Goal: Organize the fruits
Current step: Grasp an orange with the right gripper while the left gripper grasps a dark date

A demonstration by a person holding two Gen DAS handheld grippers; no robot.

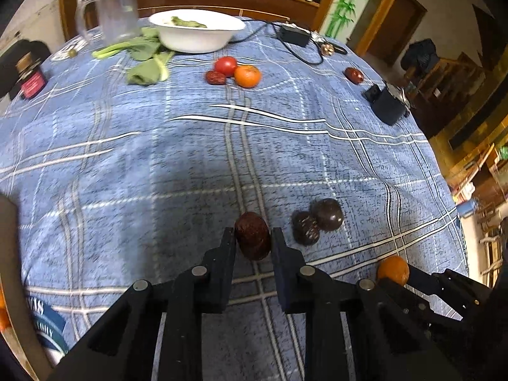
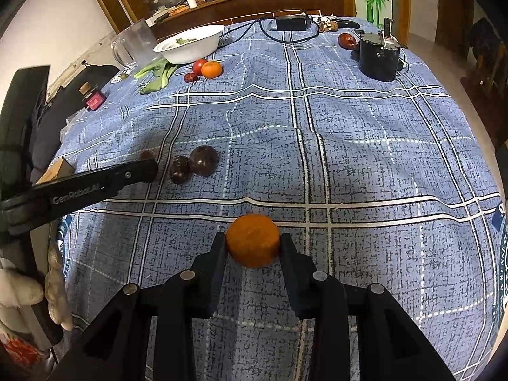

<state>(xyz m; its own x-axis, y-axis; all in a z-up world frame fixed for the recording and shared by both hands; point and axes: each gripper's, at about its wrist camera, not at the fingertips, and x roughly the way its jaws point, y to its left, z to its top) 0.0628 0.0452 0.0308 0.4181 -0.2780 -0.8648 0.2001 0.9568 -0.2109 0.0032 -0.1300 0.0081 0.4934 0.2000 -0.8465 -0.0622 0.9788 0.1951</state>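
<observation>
Blue plaid cloth [image 2: 365, 165] covers our whole table, wrinkled in long ridges, with a wooden sideboard [image 2: 241, 3] cluttered behind it.

Nearest us, the left gripper [image 1: 253, 238] is clamped on a dark red date [image 1: 253, 235] — both pads press its sides, and the fruit sits just above the cloth. The right gripper [image 2: 253, 243] is closed on an orange [image 2: 253, 240], pinched between its two fingers at the same near edge of the table. In the left view we see that orange [image 1: 393, 269] low to the right, with the right gripper's black fingers around it. In the right view the left gripper shows as a dark bar at the left, its tip close to the pair described next.

Just beyond the date, to its right, two dark purple fruits [image 1: 318, 221] lie touching each other on the cloth; the right view shows them [image 2: 194, 165] left of centre.

Farther out, near the middle of the table's far side, a tomato [image 1: 226, 65], a second orange [image 1: 247, 76] and a small red date [image 1: 216, 77] huddle together, touching. Another red fruit [image 1: 354, 75] lies alone toward the right, near a black cylinder [image 2: 379, 57].

At the back stand a white bowl [image 1: 197, 31] with some greens inside, loose leafy greens [image 1: 143, 60] beside it, a clear jug [image 1: 111, 16], a small bottle with a pink label [image 1: 31, 79] at the left edge, and a black adapter [image 1: 293, 35] with its cable.
</observation>
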